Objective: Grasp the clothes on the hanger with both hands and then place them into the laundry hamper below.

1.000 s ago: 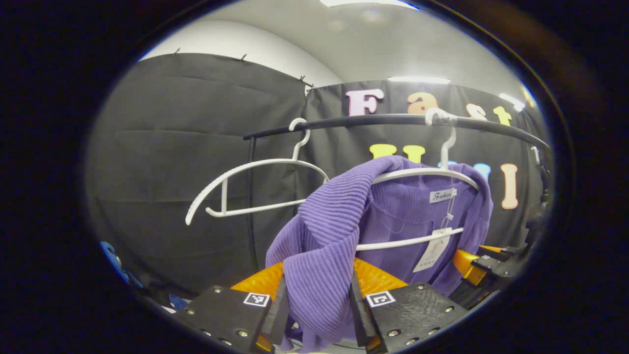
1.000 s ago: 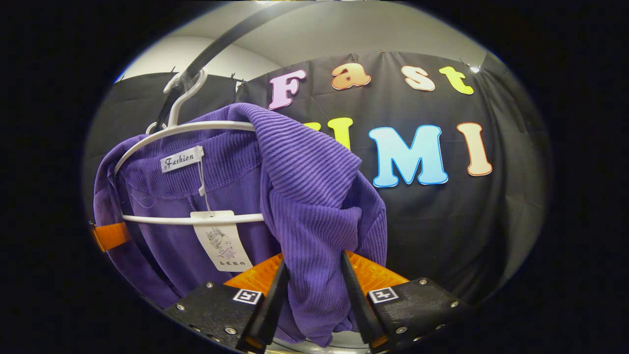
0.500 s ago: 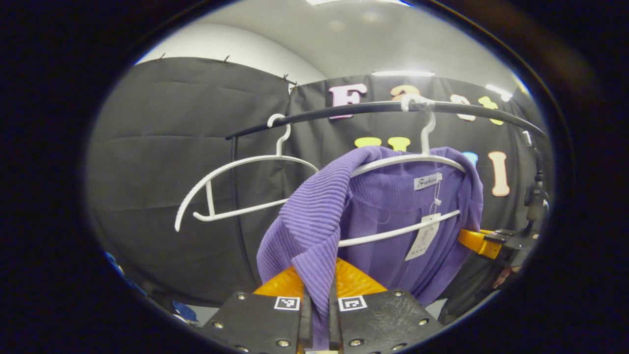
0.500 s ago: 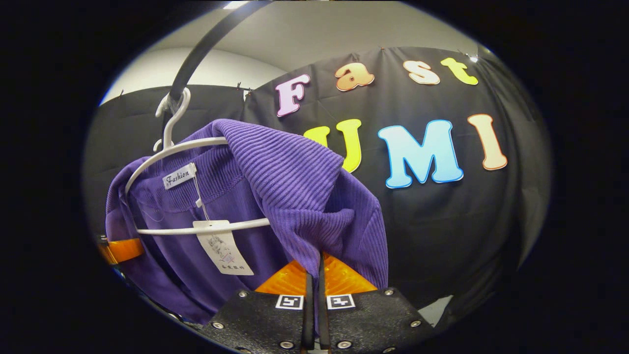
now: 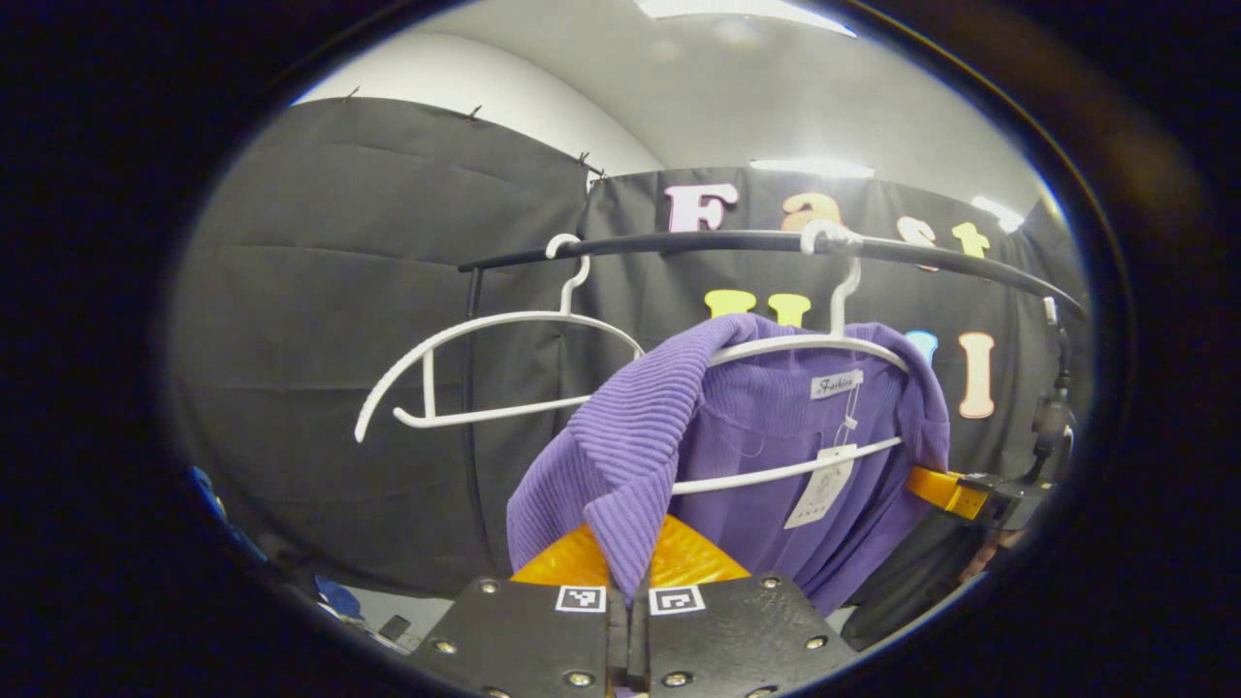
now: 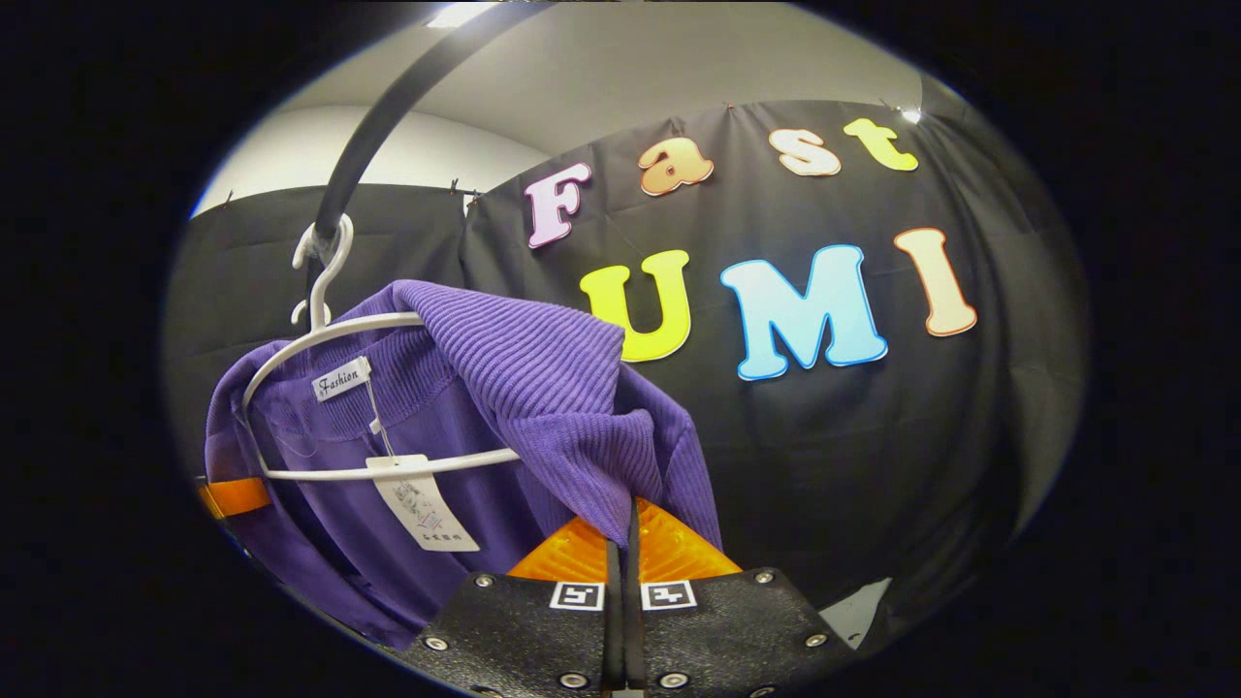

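Both claws now clamped on purple sweater edges, on hanger.

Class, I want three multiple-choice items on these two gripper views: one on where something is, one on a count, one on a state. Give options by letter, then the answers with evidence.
1. Where is the purple sweater?
A. on a white hanger
B. on the floor
C. in a hamper

2. How many white hangers hang on the black rail?
A. one
B. two
C. four

3. The left gripper is:
A. wide open
B. holding a hanger
C. shut on the sweater

Answers: 1 A, the hanger runs through its shoulders. 2 B, an empty hanger hangs beside it. 3 C, fabric is pinched between its fingers.
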A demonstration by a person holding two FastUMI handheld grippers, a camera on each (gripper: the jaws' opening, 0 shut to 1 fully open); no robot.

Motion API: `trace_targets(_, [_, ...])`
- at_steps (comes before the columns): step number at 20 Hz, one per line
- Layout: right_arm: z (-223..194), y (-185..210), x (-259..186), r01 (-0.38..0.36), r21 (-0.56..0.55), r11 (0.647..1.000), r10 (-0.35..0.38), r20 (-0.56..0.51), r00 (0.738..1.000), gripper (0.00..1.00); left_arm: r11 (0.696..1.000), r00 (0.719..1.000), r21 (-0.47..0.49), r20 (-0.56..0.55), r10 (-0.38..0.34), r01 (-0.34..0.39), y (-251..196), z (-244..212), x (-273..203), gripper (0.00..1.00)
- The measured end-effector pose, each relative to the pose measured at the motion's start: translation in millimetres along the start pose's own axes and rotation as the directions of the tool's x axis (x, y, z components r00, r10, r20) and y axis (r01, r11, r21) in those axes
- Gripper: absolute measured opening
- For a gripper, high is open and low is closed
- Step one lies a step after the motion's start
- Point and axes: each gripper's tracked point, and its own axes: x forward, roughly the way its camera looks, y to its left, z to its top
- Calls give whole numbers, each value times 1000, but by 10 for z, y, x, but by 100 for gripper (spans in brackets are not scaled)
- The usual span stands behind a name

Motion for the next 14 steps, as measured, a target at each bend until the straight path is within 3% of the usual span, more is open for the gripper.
trace_targets(4, [182,-133,-152,89,16,996,-90,58,994,0,999,997,12,54,-50,50,17,288,-204,1])
trace_targets(5, [230,-151,-174,110,15,994,-111,66,992,0,998,996,21,65,-59,57,35,362,-219,6])
trace_targets(6, [252,-150,-210,127,16,992,-127,75,989,0,998,995,31,75,-65,63,69,433,-214,1])
trace_targets(9, [304,-143,-271,172,21,985,-173,85,981,0,997,993,31,92,-74,72,234,554,-198,6])
trace_targets(10, [323,-112,-310,183,23,983,-184,88,979,0,997,992,21,102,-72,70,302,592,-186,1])
trace_targets(11, [336,-94,-338,192,20,981,-193,88,977,0,997,991,11,116,-72,71,354,652,-194,6])
trace_targets(14, [374,-30,-478,224,1,974,-223,107,969,0,997,985,2,152,-81,81,466,837,-179,1])
